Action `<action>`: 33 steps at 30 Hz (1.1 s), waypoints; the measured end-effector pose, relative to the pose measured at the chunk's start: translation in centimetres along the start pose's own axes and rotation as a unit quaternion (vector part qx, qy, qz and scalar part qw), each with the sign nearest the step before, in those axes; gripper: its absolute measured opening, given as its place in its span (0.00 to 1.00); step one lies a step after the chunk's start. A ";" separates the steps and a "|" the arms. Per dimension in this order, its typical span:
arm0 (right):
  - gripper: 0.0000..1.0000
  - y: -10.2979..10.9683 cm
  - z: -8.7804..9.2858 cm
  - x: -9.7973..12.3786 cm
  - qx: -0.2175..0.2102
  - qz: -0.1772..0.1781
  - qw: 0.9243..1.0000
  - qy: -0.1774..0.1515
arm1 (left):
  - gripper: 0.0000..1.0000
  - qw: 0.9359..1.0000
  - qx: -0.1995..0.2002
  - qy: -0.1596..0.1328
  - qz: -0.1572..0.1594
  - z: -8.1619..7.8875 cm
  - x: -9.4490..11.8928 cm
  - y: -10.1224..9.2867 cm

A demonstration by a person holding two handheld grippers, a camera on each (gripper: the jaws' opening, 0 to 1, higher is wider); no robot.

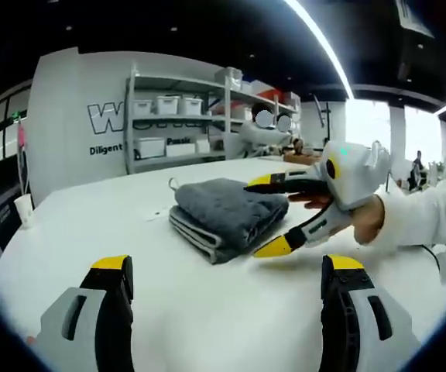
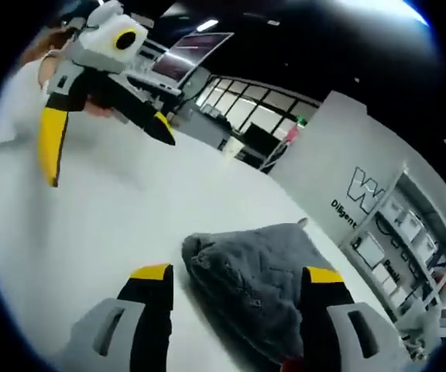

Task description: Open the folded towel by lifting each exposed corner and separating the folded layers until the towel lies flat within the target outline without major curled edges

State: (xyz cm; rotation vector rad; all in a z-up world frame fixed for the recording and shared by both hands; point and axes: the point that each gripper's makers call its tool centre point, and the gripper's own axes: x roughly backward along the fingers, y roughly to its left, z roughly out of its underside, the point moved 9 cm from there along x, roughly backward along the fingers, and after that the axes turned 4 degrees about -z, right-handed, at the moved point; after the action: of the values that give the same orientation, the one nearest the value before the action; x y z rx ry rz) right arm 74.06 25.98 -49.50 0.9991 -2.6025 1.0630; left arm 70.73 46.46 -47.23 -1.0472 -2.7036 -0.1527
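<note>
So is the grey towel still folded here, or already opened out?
Folded. The grey towel sits as a compact stack on the white table, with layered edges showing along its near side.

A wide white table (image 1: 207,302) fills the lower part of both views. In the left gripper view, a metal shelf rack (image 1: 178,116) with white storage boxes (image 1: 167,105) stands at upper centre, beside a grey wall with letters (image 1: 76,124). A long ceiling light (image 1: 320,46) runs across the upper right, and bright windows (image 1: 378,124) are at the right.

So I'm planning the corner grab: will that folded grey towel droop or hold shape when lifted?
Probably droop: the folded grey towel shows soft rounded folds. Its stacked layers may separate unevenly. Its plush surface should grip rather than slip.
</note>
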 end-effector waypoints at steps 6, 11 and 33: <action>0.34 0.2 0.1 -0.6 0.049 -0.006 0.999 -0.007 | 1.00 1.000 0.003 -0.002 0.000 -0.1 0.0 0.1; 0.18 0.6 0.4 -0.8 0.062 -0.029 0.998 -0.011 | 0.99 1.000 0.005 -0.001 0.002 0.0 -0.1 0.1; 0.00 -6.3 3.0 5.6 -0.089 0.112 0.983 -0.118 | 0.99 1.000 0.013 0.013 0.002 0.8 -0.5 0.2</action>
State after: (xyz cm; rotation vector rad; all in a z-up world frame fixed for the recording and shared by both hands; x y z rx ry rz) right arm 74.15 17.72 -46.05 0.8542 -2.9983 0.7744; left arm 71.05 46.42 -48.14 -1.0366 -2.6730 -0.1293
